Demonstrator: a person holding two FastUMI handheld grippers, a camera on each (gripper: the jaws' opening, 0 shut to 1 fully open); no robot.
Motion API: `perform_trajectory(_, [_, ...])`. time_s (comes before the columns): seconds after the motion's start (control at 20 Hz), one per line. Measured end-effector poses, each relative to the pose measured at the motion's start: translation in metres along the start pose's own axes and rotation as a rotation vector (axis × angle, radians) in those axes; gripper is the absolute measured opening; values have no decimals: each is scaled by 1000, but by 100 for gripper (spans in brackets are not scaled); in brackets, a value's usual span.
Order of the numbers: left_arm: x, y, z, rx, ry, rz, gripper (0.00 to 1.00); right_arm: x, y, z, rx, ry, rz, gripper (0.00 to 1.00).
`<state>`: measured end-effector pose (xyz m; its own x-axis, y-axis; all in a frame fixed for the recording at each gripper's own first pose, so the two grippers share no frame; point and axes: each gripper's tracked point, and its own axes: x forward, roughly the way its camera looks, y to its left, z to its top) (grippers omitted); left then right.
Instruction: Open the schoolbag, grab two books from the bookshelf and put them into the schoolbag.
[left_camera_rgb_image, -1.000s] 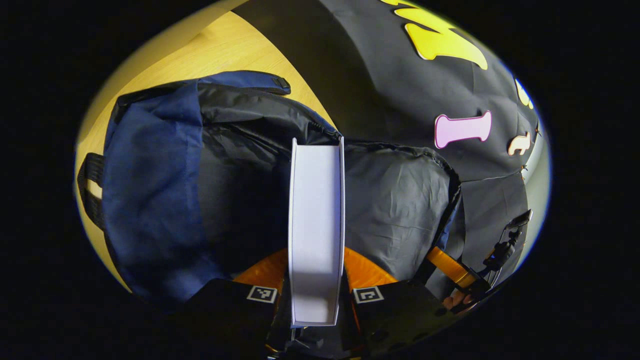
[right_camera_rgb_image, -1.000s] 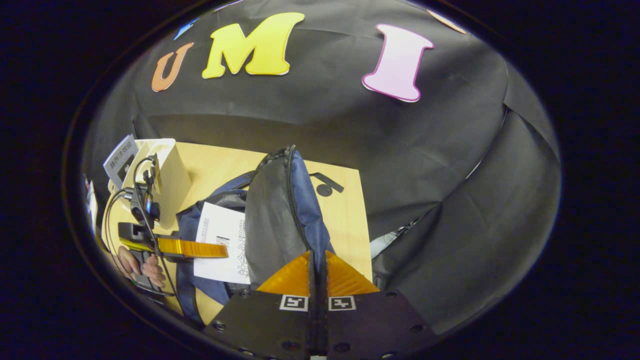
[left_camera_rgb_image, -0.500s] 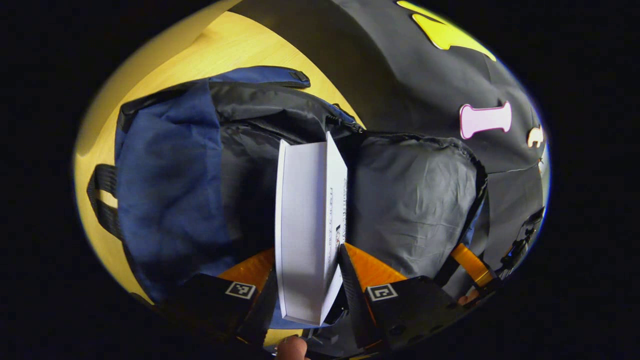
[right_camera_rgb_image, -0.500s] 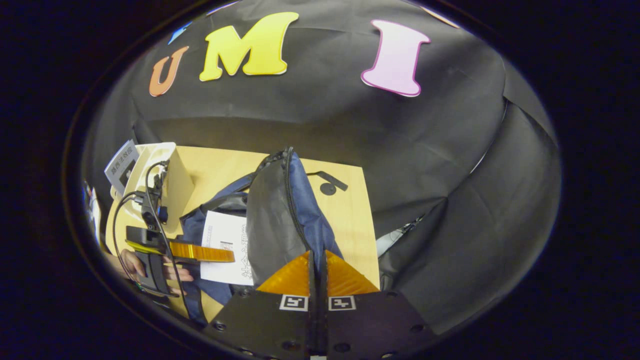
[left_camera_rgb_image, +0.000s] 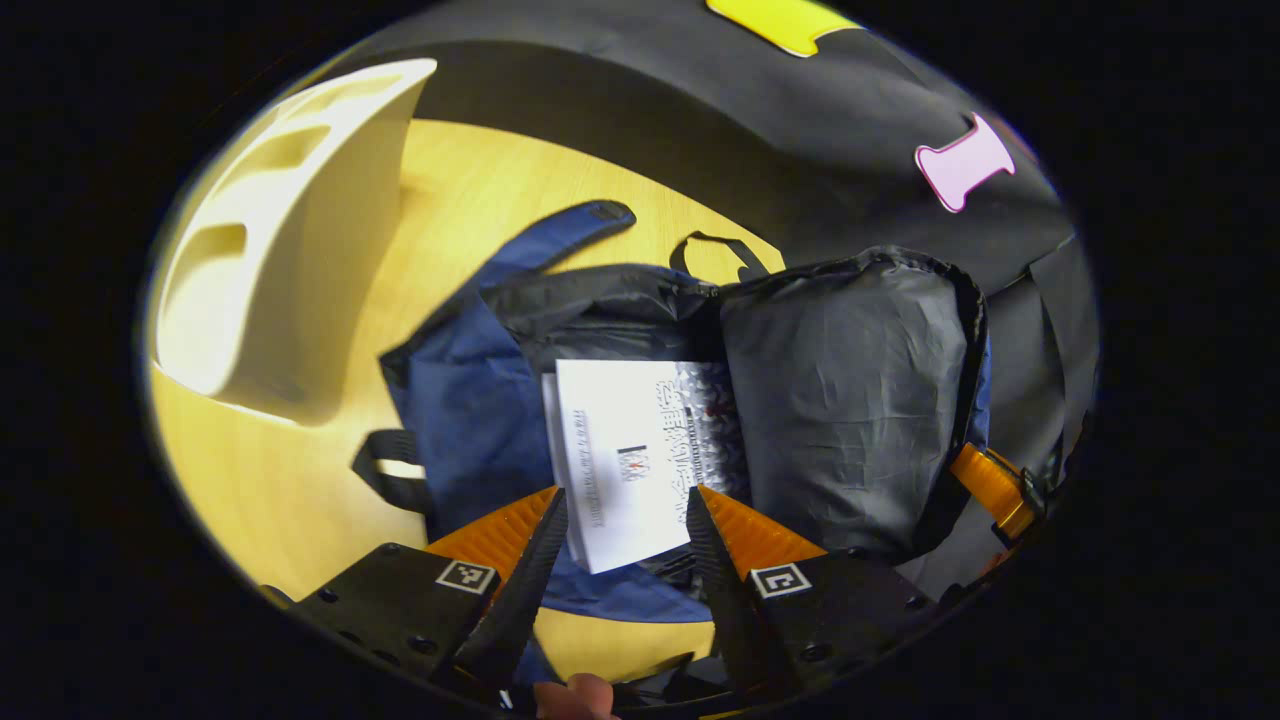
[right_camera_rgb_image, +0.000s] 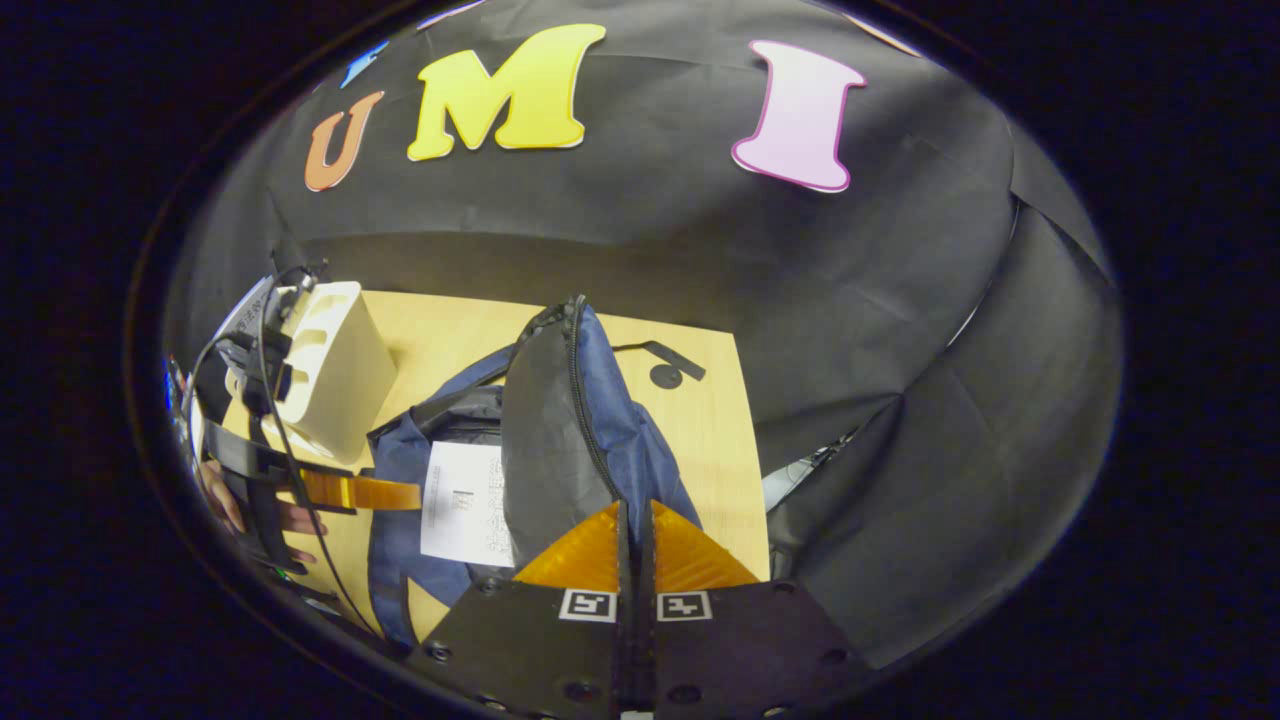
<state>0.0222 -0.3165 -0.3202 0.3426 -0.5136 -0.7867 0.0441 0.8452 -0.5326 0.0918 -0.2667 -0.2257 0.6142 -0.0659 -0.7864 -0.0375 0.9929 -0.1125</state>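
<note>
Tongs first: the left tongs (left_camera_rgb_image: 620, 520) stand spread with nothing between their fingers, the white book (left_camera_rgb_image: 635, 455) lying just beyond the tips, flat inside the mouth of the schoolbag (left_camera_rgb_image: 455, 400). The right tongs (right_camera_rgb_image: 633, 540) are pressed together on the black front flap (right_camera_rgb_image: 545, 440), with a fold of that cloth seemingly nipped between the fingers, holding the flap raised so the opening gapes. From the right gripper view, the left tongs (right_camera_rgb_image: 400, 493) also show farther off beside the bag, with a hand (right_camera_rgb_image: 215, 495) behind them. One book, then, appears to be in; a second has yet to be fetched. Past the bag, on the yellow wooden worktop (left_camera_rgb_image: 470, 190), stands the cream bookshelf (left_camera_rgb_image: 265, 260), and in the right gripper view a pale book (right_camera_rgb_image: 240, 315) seems to lean at its far side, though it is too small to be sure. Such a book should handle stiff and fairly light, with smooth covers that may slip; I would take it across spine or fore-edge, fingers flat on both covers, well in from the corner. The bag is soft, slack cloth that sags unless held, so the lifted flap likely needs keeping up while the next book goes in. A loose strap (left_camera_rgb_image: 715, 250) lies behind the bag.
</note>
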Motion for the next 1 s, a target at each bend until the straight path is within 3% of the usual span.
perform_trajectory(0.25, [-71,24,40,205,-179,133,77,0,7,-1,-4,-3,-2,0])
perform_trajectory(0.7, [-189,97,81,299,-334,374,77,-8,26,-2,-44,-15,-8,0])
perform_trajectory(0.85, [-222,112,84,255,-350,386,80,-9,28,-3,-45,-15,-11,0])
perform_trajectory(0.9, [-232,120,86,233,-352,390,92,-10,28,-3,-44,-16,-12,0])
perform_trajectory(0.95, [-242,129,91,212,-360,401,95,-11,29,-4,-44,-15,-13,0])
perform_trajectory(1.0, [-252,140,96,198,-364,415,91,-11,29,-3,-46,-15,-15,0])
